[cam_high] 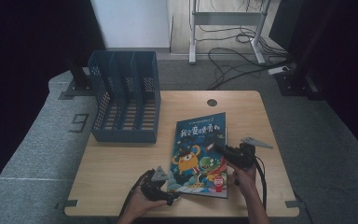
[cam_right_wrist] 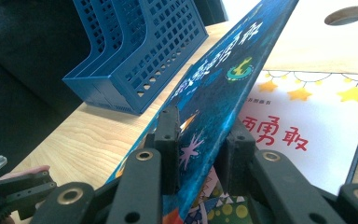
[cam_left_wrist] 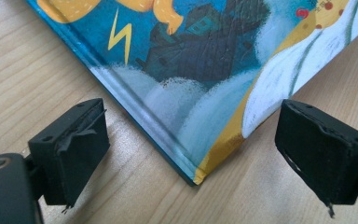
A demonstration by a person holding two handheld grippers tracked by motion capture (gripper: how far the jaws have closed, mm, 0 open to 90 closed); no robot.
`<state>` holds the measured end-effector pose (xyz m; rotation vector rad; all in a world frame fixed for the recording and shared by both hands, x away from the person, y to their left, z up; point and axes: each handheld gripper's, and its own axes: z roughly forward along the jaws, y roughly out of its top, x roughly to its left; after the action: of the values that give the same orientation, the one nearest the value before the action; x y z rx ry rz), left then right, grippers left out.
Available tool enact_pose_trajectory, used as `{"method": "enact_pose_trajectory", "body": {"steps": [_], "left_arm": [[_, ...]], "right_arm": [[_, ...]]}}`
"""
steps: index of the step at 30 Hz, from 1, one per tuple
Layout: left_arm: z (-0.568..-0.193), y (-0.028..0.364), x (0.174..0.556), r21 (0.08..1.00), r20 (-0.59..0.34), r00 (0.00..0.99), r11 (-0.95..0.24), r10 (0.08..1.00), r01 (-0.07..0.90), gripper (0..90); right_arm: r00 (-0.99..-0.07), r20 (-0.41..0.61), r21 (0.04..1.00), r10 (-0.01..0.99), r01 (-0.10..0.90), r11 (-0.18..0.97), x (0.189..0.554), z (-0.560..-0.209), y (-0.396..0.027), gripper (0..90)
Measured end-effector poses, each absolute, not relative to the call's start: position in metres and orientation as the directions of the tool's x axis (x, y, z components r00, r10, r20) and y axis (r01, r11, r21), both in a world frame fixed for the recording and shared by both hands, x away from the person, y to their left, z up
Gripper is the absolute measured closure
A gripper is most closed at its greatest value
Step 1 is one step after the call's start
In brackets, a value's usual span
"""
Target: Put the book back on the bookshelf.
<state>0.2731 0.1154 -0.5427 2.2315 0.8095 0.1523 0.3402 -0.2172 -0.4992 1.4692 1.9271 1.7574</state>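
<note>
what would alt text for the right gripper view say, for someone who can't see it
The right gripper pinches the front cover of a picture book, lifting it off a white first page with yellow stars and red characters. A blue slotted file rack stands behind on the wooden table.

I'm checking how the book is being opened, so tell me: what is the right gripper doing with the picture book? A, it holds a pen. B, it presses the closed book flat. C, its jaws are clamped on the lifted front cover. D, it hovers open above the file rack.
C: in the right gripper view the right gripper has its jaws on either side of the book's cover, raised above the white first page.
</note>
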Motion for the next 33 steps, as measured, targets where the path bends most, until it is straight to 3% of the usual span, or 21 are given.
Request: {"method": "enact_pose_trajectory", "body": {"steps": [20, 33], "left_arm": [[-0.542, 0.112, 0.27, 0.692, -0.098, 0.795, -0.533, 0.599, 0.487, 10.1], [-0.542, 0.109, 0.27, 0.702, -0.072, 0.79, -0.532, 0.609, 0.474, 9.0]], "right_arm": [[-0.507, 0.466, 0.833, 0.725, 0.527, -0.167, 0.338, -0.496, -0.217, 71.6], [-0.556, 0.389, 0.889, 0.735, 0.437, -0.14, 0.326, -0.48, -0.213, 72.3]]}}
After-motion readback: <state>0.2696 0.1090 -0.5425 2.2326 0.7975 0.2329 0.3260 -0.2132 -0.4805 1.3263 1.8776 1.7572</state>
